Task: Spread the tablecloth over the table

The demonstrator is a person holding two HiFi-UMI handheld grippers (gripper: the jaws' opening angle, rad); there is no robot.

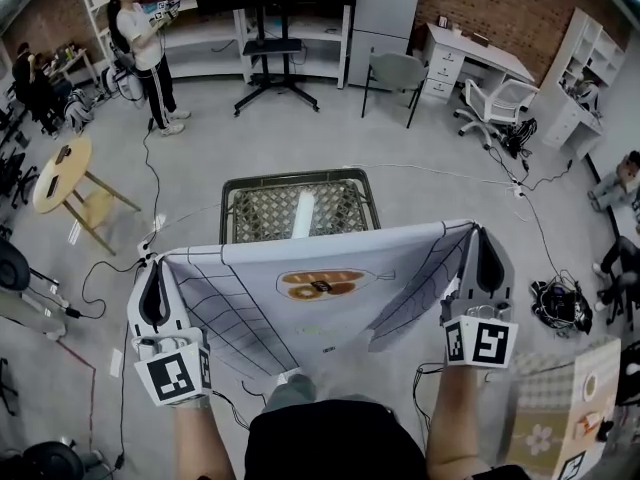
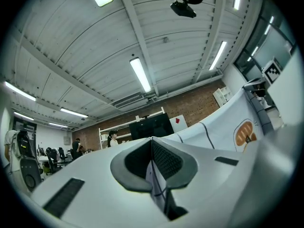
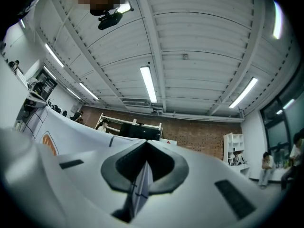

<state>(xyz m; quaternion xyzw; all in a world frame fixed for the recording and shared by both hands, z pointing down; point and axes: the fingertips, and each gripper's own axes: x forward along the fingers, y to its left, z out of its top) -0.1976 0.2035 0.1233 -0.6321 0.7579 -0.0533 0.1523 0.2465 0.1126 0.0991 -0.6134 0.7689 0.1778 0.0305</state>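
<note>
A white tablecloth (image 1: pixel 320 303) with dark grid lines and a bread print hangs stretched in the air between my two grippers. My left gripper (image 1: pixel 152 266) is shut on its left corner, and my right gripper (image 1: pixel 481 232) is shut on its right corner. In the left gripper view the jaws (image 2: pixel 153 142) pinch a fold of cloth (image 2: pixel 159 186), and the sheet runs off to the right (image 2: pixel 223 127). The right gripper (image 3: pixel 144 145) likewise pinches cloth (image 3: pixel 139 189), with the sheet trailing left (image 3: pixel 52 125). Beyond the cloth stands a low dark-framed table (image 1: pixel 232 190) with a woven top.
A white roll (image 1: pixel 303 215) lies on the woven table. A person (image 1: pixel 145 38) stands at the back left. A round wooden stool-table (image 1: pixel 60 173) is at left, with chairs (image 1: pixel 395 73) and desks at the back right. Cables cross the floor. A patterned surface (image 1: pixel 555 408) lies at lower right.
</note>
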